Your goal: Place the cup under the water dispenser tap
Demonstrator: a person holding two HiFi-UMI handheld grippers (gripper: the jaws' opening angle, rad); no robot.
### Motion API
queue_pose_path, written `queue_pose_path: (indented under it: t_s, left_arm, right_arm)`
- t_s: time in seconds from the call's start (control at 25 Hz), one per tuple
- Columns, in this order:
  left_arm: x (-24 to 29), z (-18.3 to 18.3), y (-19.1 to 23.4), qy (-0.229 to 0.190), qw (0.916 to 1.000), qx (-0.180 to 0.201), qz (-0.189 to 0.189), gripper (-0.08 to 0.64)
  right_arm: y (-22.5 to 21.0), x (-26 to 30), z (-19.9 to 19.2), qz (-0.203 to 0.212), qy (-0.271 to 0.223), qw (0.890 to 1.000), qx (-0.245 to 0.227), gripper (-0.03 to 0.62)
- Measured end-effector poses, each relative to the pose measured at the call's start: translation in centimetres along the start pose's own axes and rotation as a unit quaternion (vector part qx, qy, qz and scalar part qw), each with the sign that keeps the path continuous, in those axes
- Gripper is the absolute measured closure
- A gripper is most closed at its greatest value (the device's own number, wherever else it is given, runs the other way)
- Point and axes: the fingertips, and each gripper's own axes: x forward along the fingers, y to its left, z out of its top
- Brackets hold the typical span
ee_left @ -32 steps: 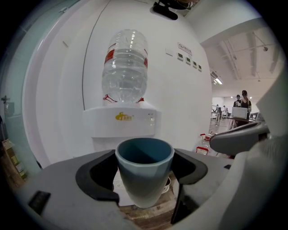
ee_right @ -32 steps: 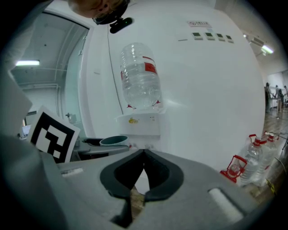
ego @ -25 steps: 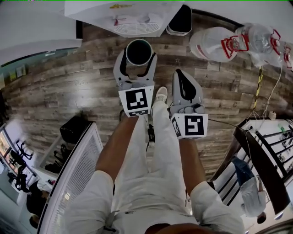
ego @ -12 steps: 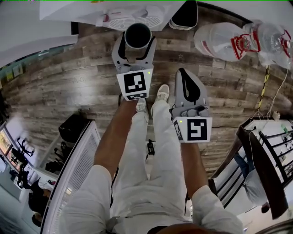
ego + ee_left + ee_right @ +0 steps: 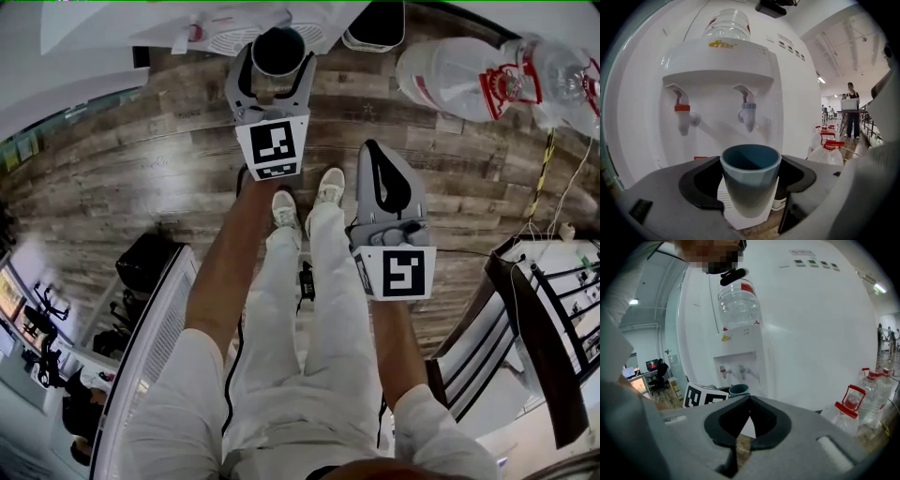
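Observation:
A blue cup [image 5: 751,180] stands upright between the jaws of my left gripper [image 5: 751,190], which is shut on its sides. Ahead is the white water dispenser [image 5: 723,61], with a red tap [image 5: 683,115] and a blue tap [image 5: 748,112]. In the left gripper view the cup's rim sits just below the blue tap. In the head view the cup [image 5: 278,49] and left gripper [image 5: 277,58] are at the front of the dispenser's drip tray [image 5: 230,39]. My right gripper [image 5: 375,152] hangs back by the person's feet, shut and empty, also seen as right gripper [image 5: 749,405].
Large water bottles [image 5: 450,77] with red handles lie on the wooden floor to the right of the dispenser. A black bin [image 5: 377,26] stands beside it. A dark chair [image 5: 525,319] is at the right, a white rack [image 5: 159,347] at the left. A person [image 5: 852,110] stands far off.
My left gripper has carried the cup forward and lower, up to the dispenser's drip tray. The right gripper has sunk a little and stays back.

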Motion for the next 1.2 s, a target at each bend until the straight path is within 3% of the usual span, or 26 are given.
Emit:
queue_pose_path:
  t_s: [0.4, 0.8, 1.04, 1.2]
  left_arm:
    - [3.2, -2.1, -0.4, -0.011, 0.9995, 0.026, -0.013, 0.198]
    - [4.4, -1.2, -0.3, -0.040, 0.9986, 0.034, -0.012, 0.196]
    - [4.3, -1.8, -0.1, -0.039, 0.9990, 0.022, -0.007, 0.186]
    - [4.3, -3.3, 0.2, -0.008, 0.9998, 0.017, -0.002, 0.175]
  right_arm:
    - [-1.0, 1.1, -1.0, -0.006, 0.014, 1.000, -0.009, 0.594]
    - [-1.2, 1.8, -2.2, -0.005, 0.030, 1.000, -0.007, 0.594]
    - [-0.9, 1.9, -2.3, -0.003, 0.028, 1.000, -0.007, 0.594]
    - [-0.9, 1.9, -2.1, -0.005, 0.030, 1.000, -0.004, 0.594]
